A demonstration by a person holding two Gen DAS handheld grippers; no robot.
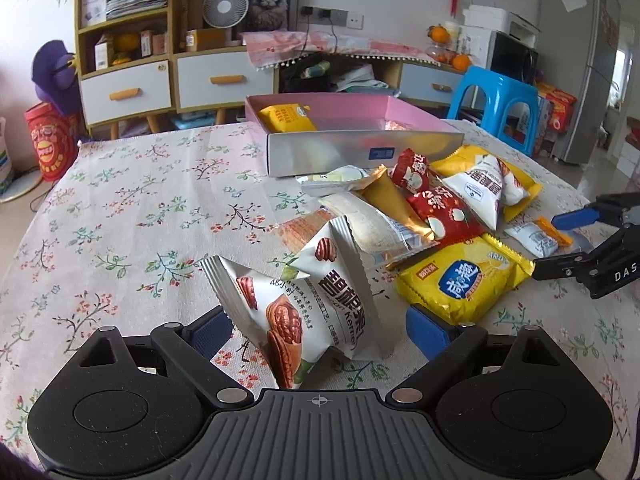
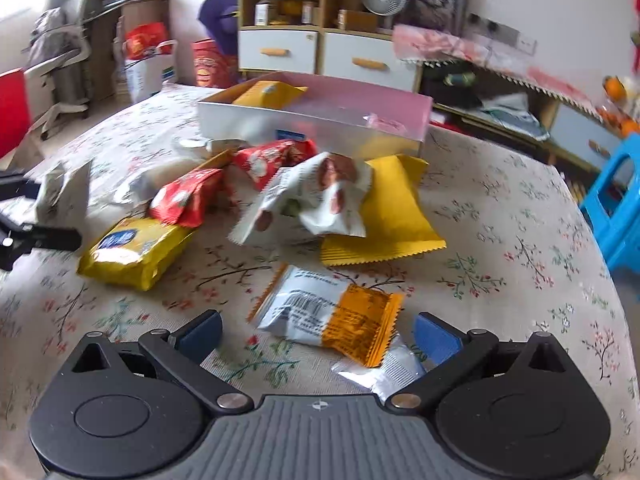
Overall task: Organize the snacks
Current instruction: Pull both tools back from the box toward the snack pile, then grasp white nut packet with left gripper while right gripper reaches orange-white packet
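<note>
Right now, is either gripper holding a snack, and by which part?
Neither. The left gripper is open around two pecan packets, its fingers clear of them. The right gripper is open around the white-and-orange packet.

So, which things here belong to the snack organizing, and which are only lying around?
Belong:
pink cardboard box
white pecan-print packets
yellow cracker bag
red crinkly packets
white-and-orange packet

Lying around:
blue plastic stool
white desk fan
oranges
</note>
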